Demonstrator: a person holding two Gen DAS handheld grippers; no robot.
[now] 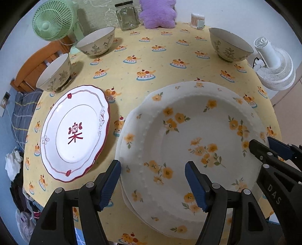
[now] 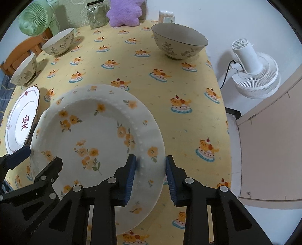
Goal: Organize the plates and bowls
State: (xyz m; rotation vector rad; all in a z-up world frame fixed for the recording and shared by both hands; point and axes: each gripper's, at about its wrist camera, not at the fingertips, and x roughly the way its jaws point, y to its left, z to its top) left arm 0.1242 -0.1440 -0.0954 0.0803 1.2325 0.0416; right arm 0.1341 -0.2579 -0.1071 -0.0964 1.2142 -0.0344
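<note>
A white plate with orange flowers [image 1: 188, 132] [image 2: 98, 132] lies on a similar plate on the yellow tablecloth. My left gripper [image 1: 152, 182] is open, its jaws astride the plate's left rim without pressing it. My right gripper [image 2: 151, 173] straddles the right rim, one pad over the beaded edge and the other just outside it, with a thin gap showing. A red-rimmed plate [image 1: 75, 132] [image 2: 20, 120] sits to the left. Three floral bowls stand apart: two at the far left [image 1: 96, 40] [image 1: 54, 72] and one at the far right [image 1: 230, 45] [image 2: 179, 41].
Along the back stand a green fan [image 1: 52, 20], a glass jar [image 1: 126, 16], a purple plush [image 1: 158, 13] and a cotton swab box [image 1: 198, 20]. A white fan [image 2: 254, 75] stands off the table's right edge. A wooden chair [image 1: 37, 64] is behind the left bowls.
</note>
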